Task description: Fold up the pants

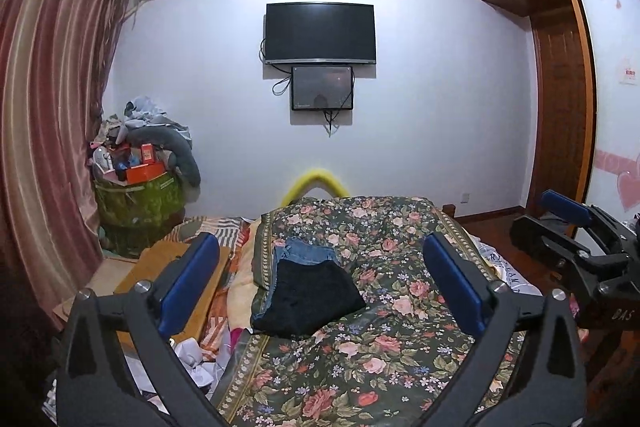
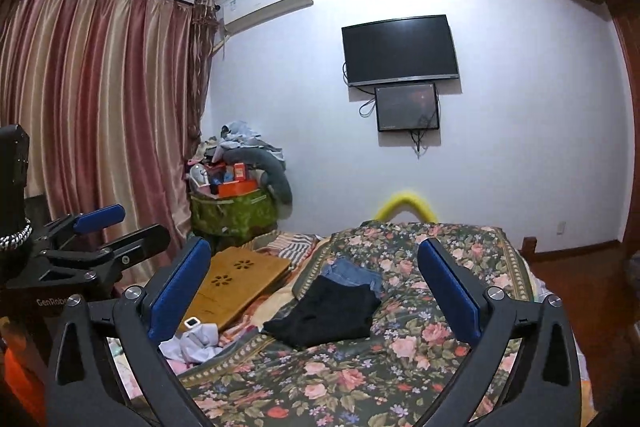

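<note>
Pants: black pants (image 1: 308,301) lie folded on blue jeans (image 1: 306,251) near the bed's (image 1: 400,367) left edge. Soft, limp, light cloth; best pinched at a corner hem. Left gripper (image 1: 320,291) and right gripper (image 2: 316,291) hover, jaws wide apart, holding nothing.

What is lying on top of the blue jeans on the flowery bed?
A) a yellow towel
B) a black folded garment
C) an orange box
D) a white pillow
B: the black folded garment lies over the blue jeans on the flowery quilt.
</note>
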`<state>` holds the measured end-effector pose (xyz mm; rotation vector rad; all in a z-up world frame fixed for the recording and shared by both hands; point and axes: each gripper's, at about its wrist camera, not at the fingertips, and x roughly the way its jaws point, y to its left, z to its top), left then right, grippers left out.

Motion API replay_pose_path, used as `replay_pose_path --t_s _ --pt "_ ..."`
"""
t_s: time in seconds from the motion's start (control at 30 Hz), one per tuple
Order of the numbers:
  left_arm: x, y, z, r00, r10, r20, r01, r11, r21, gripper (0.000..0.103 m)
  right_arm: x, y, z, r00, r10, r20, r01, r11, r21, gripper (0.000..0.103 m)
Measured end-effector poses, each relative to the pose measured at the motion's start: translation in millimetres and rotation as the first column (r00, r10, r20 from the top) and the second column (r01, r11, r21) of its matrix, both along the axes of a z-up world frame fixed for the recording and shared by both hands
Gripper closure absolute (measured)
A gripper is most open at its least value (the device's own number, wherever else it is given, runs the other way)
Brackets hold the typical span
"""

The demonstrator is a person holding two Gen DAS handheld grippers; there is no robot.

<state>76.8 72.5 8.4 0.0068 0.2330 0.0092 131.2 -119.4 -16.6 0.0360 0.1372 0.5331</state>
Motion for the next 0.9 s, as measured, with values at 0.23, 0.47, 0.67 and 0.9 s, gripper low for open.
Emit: replay_pose_path --t_s 0.23,0.47,0.67,0.9 --pt "7 0 -7 1.0 0.004 -0.016 -0.004 1.0 -0.007 0.0 -2 0 -3 1.0 -0.004 -0.01 0.004 1.0 -0.009 0.0" --pt "9 1 -9 1.0 0.002 -0.027 -0.002 1.0 -0.015 0.0 1 -1 -5 1.0 -0.006 -0.026 0.005 1.0 -0.01 0.0" --pt "10 3 -9 0.999 -0.002 -0.032 0.001 1.0 -0.029 0.0 0 -3 -5 1.0 -0.009 -0.029 0.009 1.0 -0.011 0.0" --pt "13 1 -11 0.999 -0.009 -0.04 0.008 0.999 -0.039 0.0 -2 -5 -3 1.0 -0.011 -0.028 0.011 1.0 -0.01 0.0"
